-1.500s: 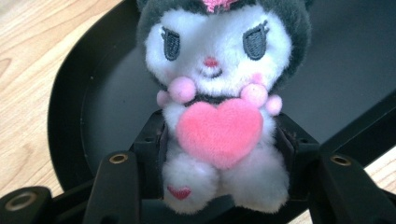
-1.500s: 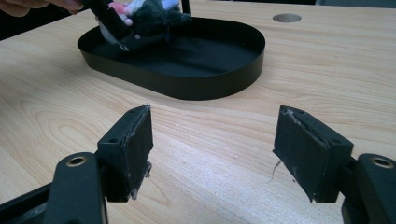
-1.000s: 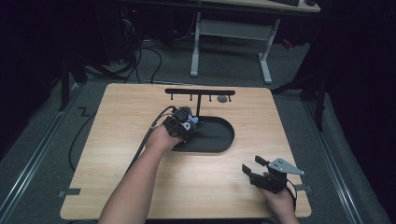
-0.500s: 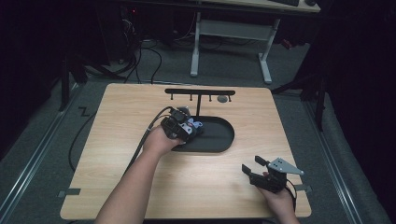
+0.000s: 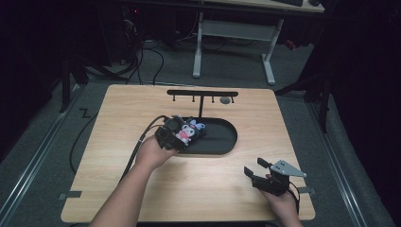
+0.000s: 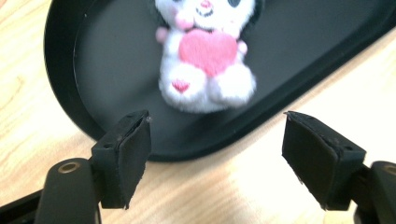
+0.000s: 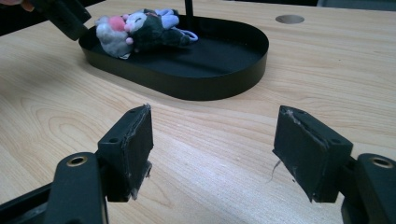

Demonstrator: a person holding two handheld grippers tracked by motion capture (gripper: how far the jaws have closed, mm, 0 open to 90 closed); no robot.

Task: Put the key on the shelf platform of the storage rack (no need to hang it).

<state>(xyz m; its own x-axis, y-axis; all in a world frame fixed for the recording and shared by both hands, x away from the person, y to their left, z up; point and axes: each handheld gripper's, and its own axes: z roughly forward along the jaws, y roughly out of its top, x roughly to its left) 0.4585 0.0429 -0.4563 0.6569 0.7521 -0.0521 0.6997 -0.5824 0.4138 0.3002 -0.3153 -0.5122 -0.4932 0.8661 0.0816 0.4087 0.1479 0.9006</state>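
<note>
Black tray (image 5: 222,142) holds plush toy (image 5: 187,132) — rack (image 5: 202,94) behind.

The right gripper (image 7: 212,154) is hovering with its jaws standing wide apart over the bare wooden table (image 7: 224,158), while farther off a plush toy (image 7: 140,28) is lying inside the black oval tray (image 7: 210,84), with the left gripper (image 7: 65,16) just beside its rim.

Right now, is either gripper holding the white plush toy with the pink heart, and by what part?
Neither. The left gripper has just been opening, nothing between its jaws; the white plush toy lies in the black oval tray. The right gripper is open.
</note>
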